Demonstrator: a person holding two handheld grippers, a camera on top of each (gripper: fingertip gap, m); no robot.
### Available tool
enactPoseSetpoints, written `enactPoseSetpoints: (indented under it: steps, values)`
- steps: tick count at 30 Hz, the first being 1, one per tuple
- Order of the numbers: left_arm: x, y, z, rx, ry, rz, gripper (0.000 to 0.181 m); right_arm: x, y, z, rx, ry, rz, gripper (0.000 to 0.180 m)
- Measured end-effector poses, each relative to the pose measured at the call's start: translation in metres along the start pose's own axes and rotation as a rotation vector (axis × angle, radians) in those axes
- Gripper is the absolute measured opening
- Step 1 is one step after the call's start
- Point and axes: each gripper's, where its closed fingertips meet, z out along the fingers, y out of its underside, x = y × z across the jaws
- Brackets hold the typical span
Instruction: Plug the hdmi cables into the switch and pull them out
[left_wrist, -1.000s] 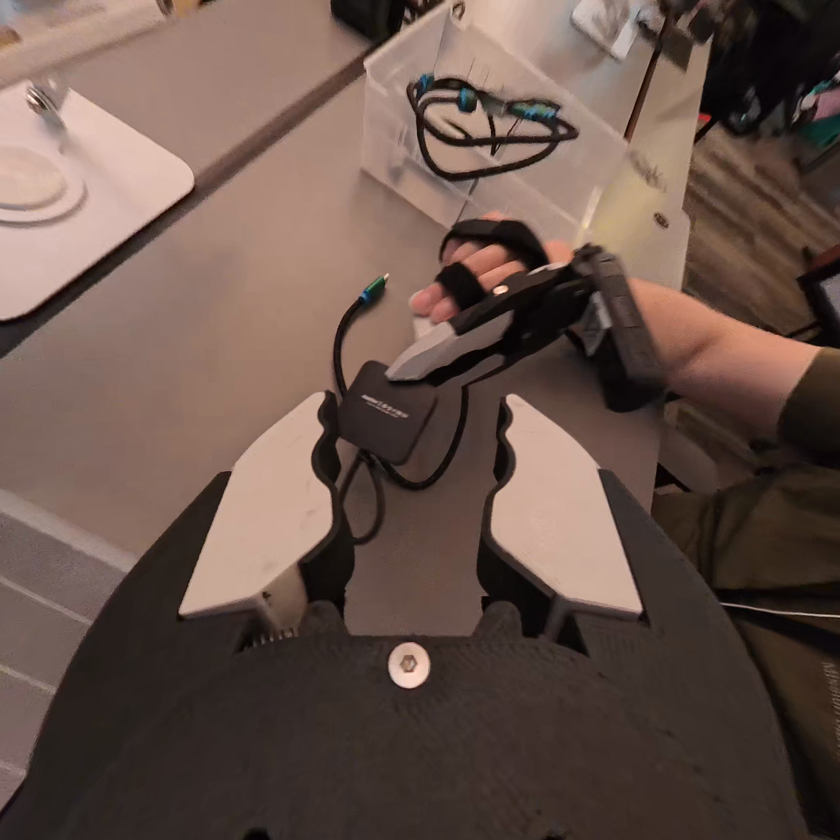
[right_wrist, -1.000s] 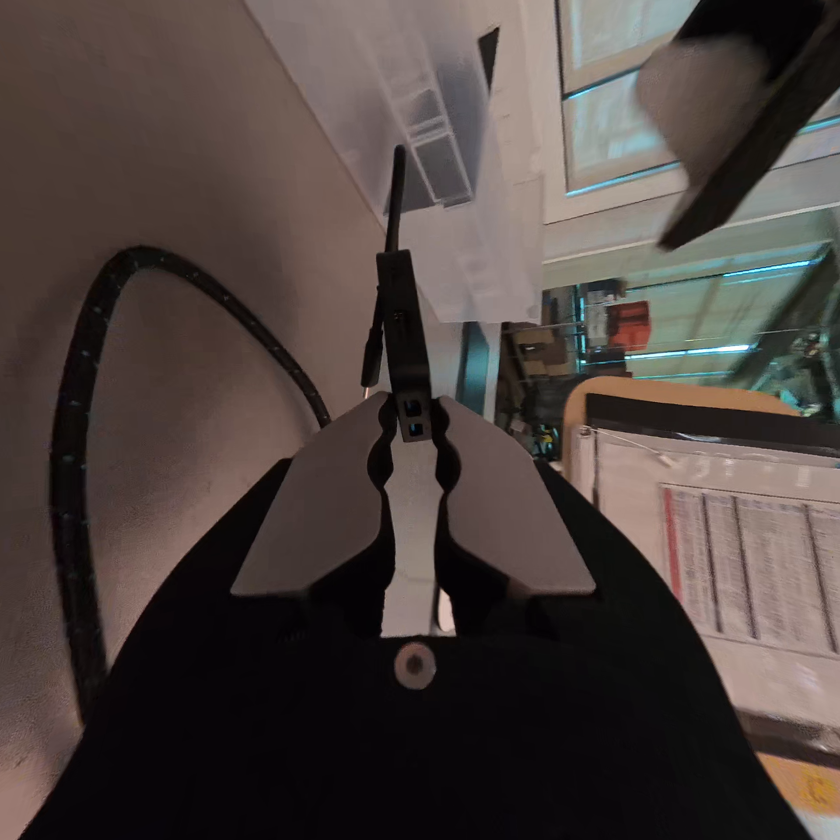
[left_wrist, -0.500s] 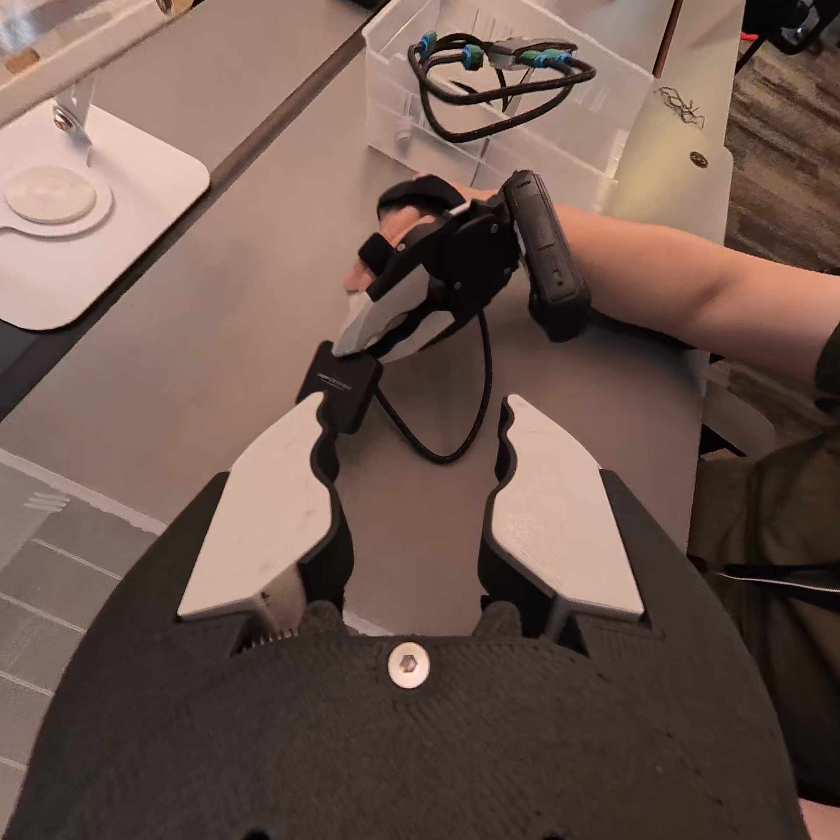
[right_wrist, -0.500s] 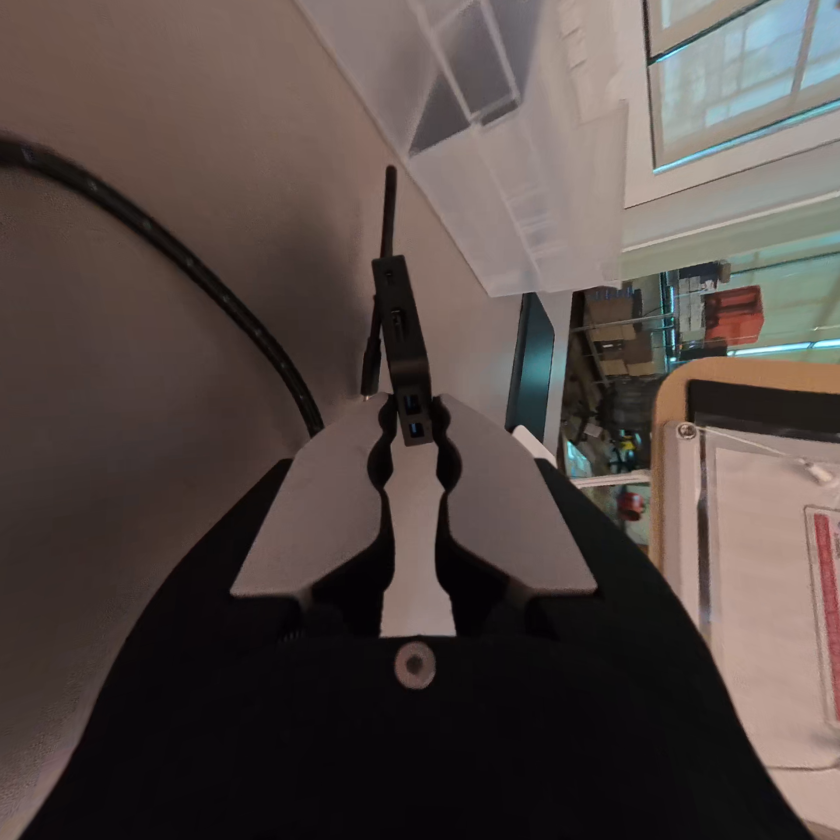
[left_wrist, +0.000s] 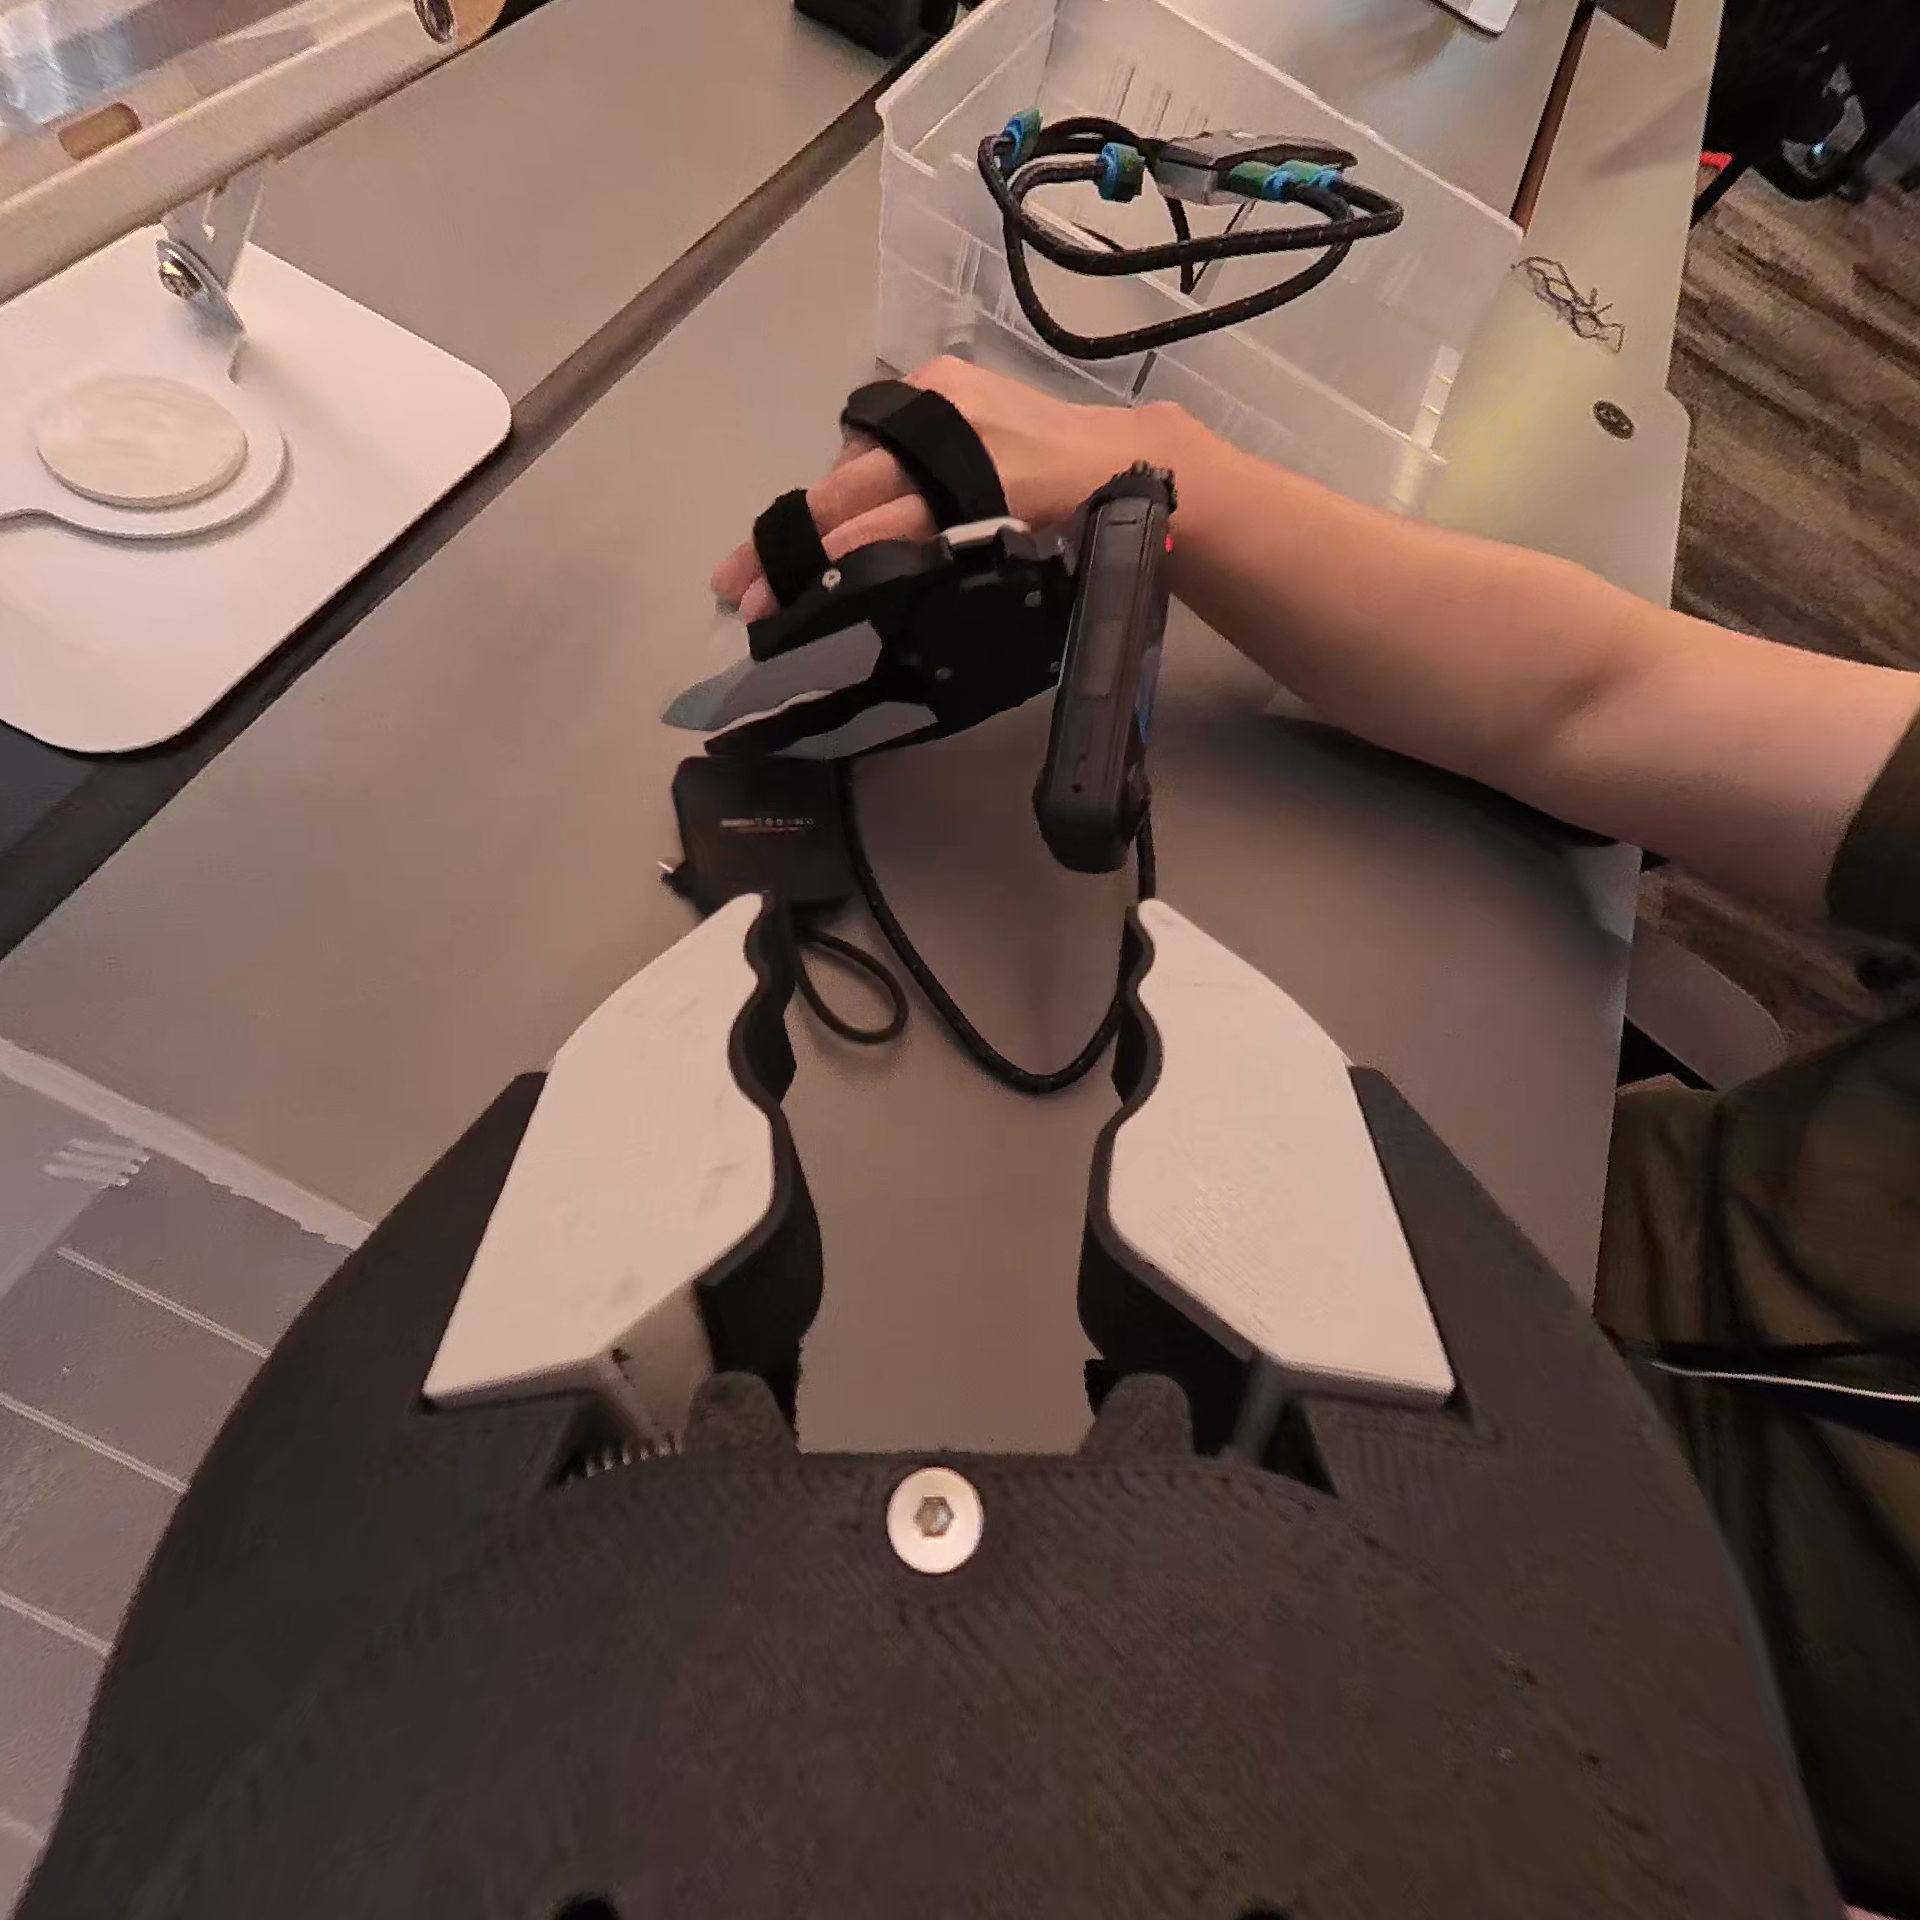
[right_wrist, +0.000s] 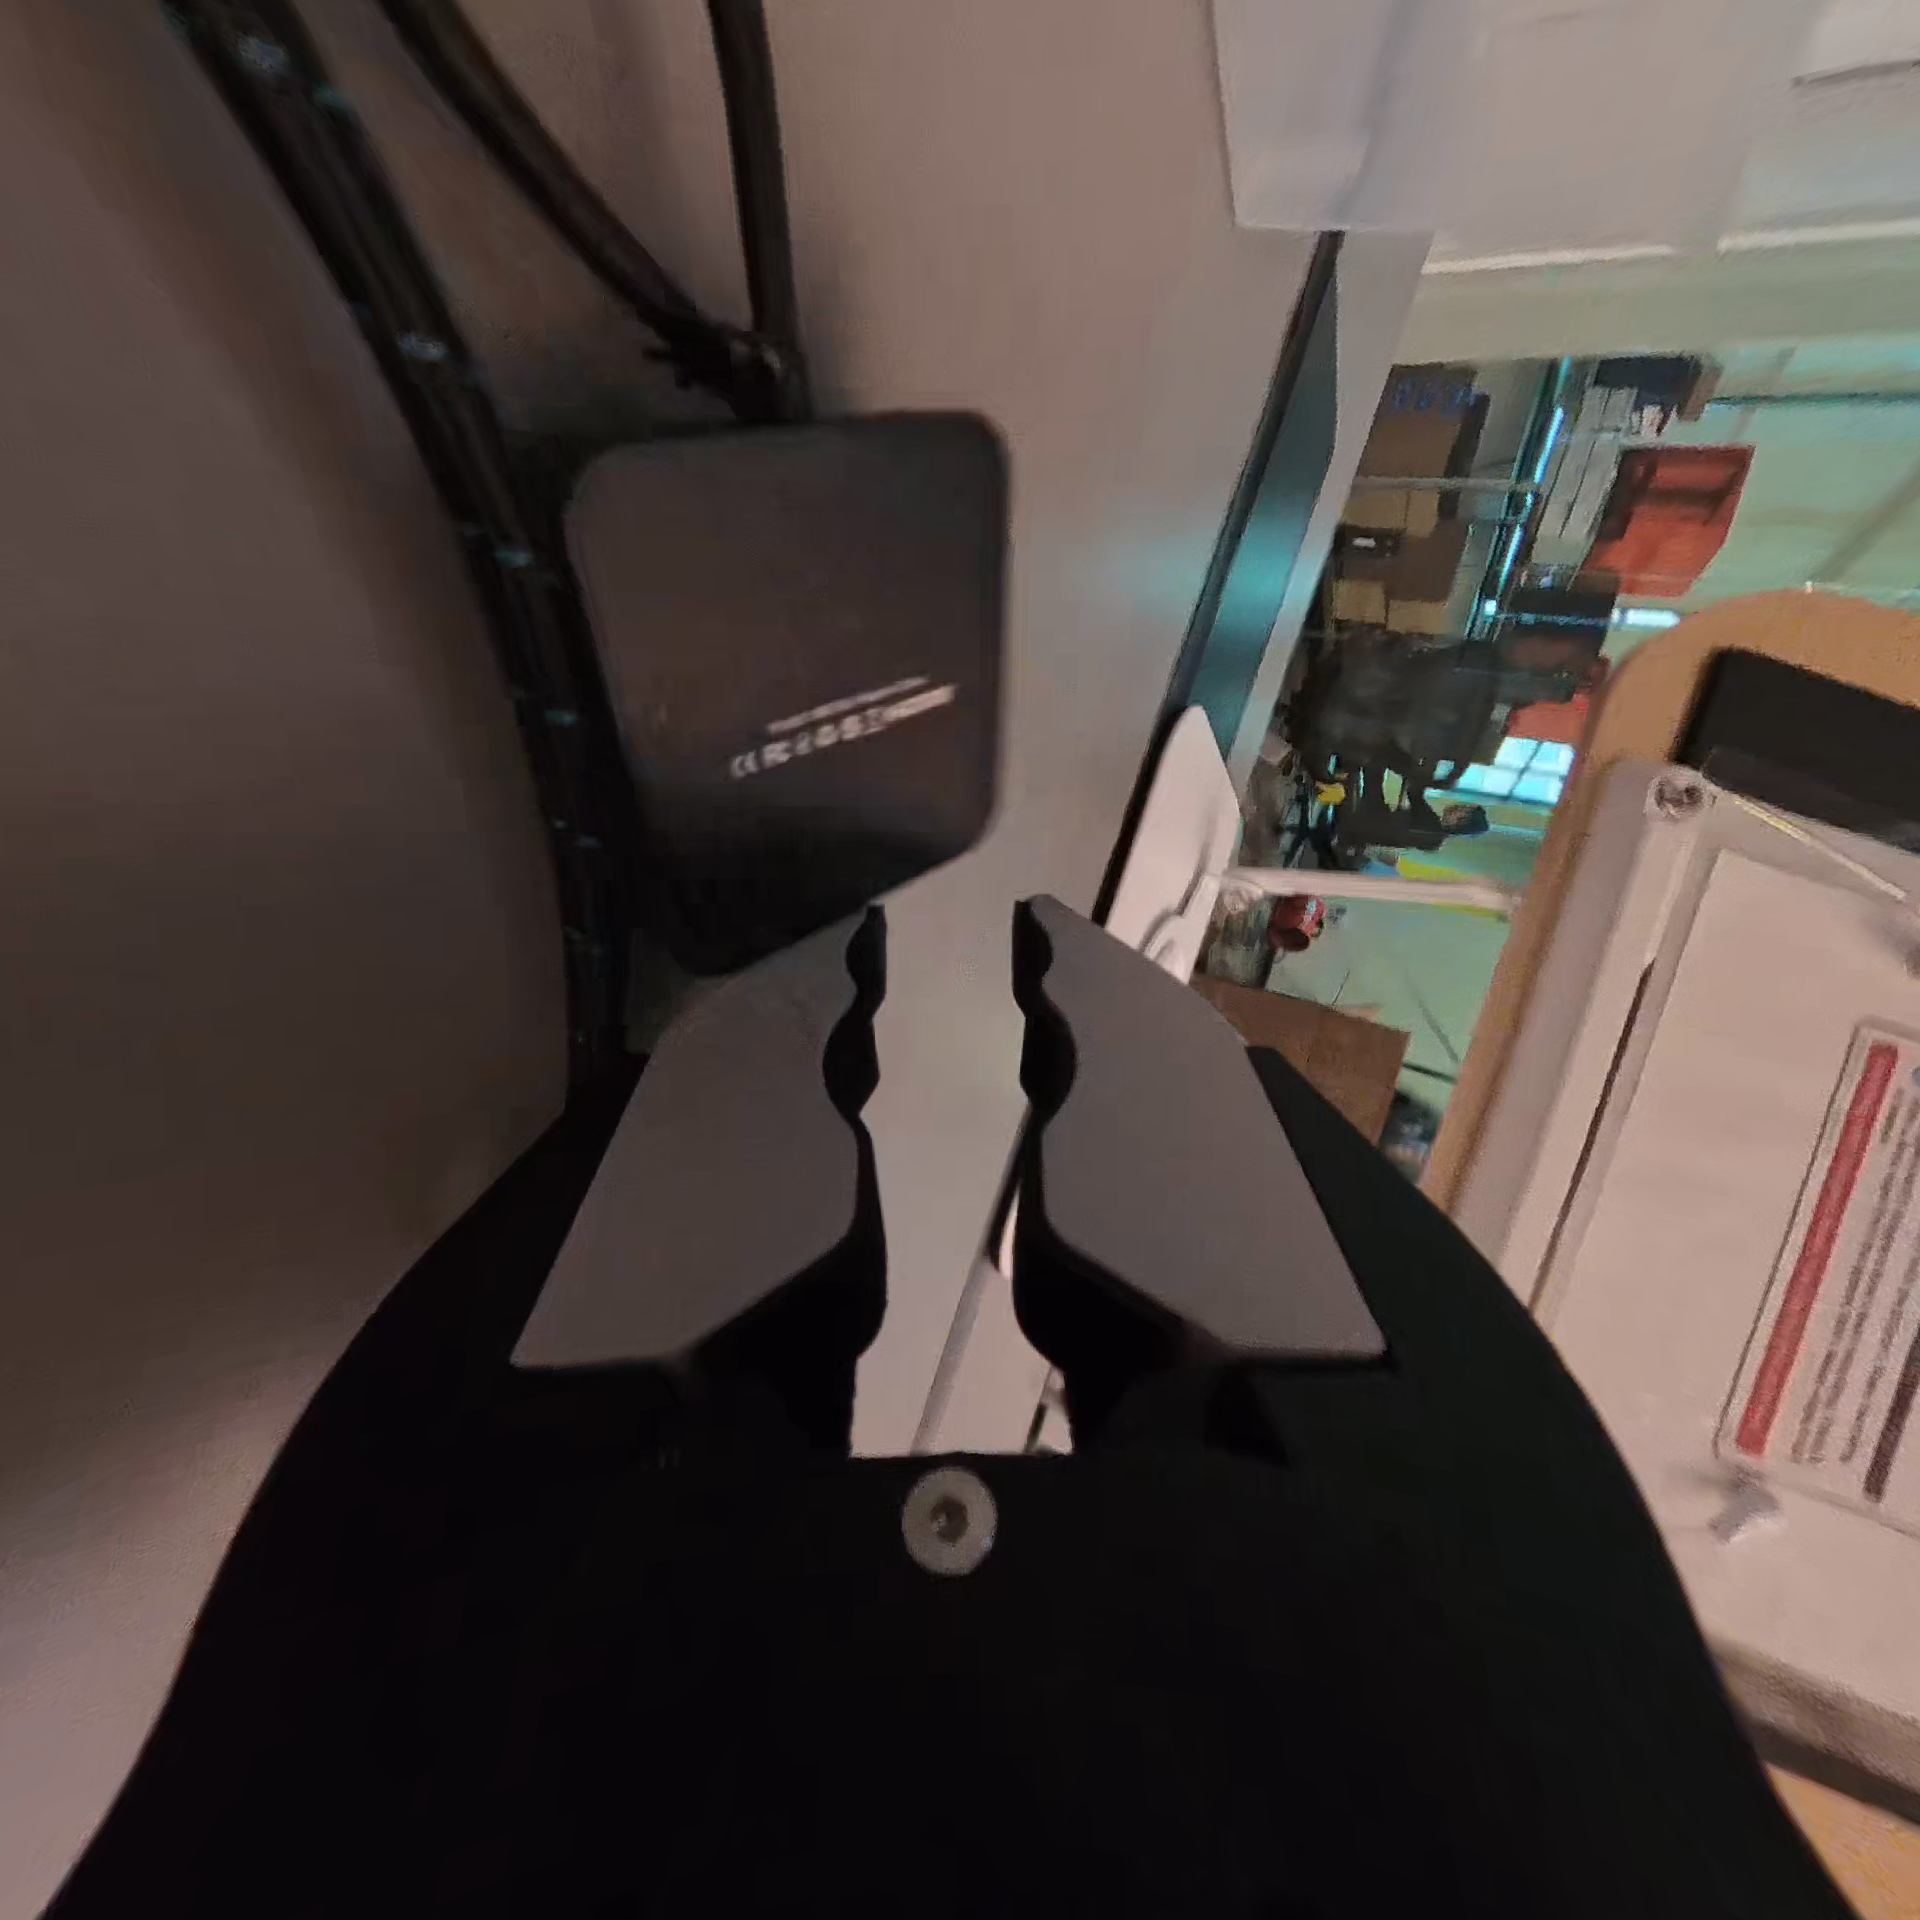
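The black square switch (left_wrist: 764, 831) lies flat on the grey table (left_wrist: 416, 831), just past my left fingertip. My left gripper (left_wrist: 948, 914) is open and empty, a little above the table. A black braided cable (left_wrist: 1018, 1070) loops between its fingers. My right gripper (left_wrist: 727, 717) hovers just above the switch's far edge. In the right wrist view the right gripper (right_wrist: 951, 914) is slightly open with nothing between its jaws. There the switch (right_wrist: 800, 665) lies just beyond its left fingertip. Cables (right_wrist: 748, 208) meet the switch's far side. Whether they are plugged in is unclear.
A clear plastic bin (left_wrist: 935, 260) at the back holds another cable bundle (left_wrist: 1195, 208) with a grey adapter. A white stand base (left_wrist: 208, 499) sits at the left. The person's forearm (left_wrist: 1455, 644) crosses from the right. The table's near edge runs at lower left.
The right gripper carried the switch, held on edge, leftward, then opened and let it go. The switch now lies flat. The left gripper stayed open.
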Motion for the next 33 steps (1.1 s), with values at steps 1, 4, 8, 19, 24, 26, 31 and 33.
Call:
enactPoseSetpoints:
  steps: [1,4,8,19,24,26,31,33]
  values:
    - [0.001,0.0,0.0,-0.001,0.0,0.002,0.06,0.004,0.002,-0.005,-0.012,0.011,0.03,0.026]
    - [0.002,0.0,-0.001,-0.004,-0.007,0.01,0.06,0.011,0.0,-0.026,-0.017,-0.016,0.15,0.028]
    - [0.003,-0.003,-0.006,0.007,-0.018,0.018,0.06,0.011,-0.001,-0.06,-0.084,-0.151,0.519,0.028]
    - [0.014,-0.016,-0.027,0.073,-0.044,0.061,0.059,-0.033,-0.004,-0.125,-0.22,-0.294,0.655,0.037]
    - [0.015,-0.015,-0.026,0.067,-0.058,0.061,0.059,-0.041,0.022,-0.088,-0.375,-0.212,0.687,0.043]
    - [0.016,-0.014,-0.025,0.06,-0.066,0.068,0.059,-0.047,0.027,-0.074,-0.421,-0.227,0.653,0.048]
    - [0.018,-0.016,-0.021,0.058,-0.057,0.078,0.059,-0.051,0.028,-0.056,-0.393,-0.278,0.768,0.019]
    - [0.017,-0.016,-0.018,0.05,-0.053,0.076,0.059,-0.054,0.025,-0.055,-0.369,-0.307,0.775,0.01]
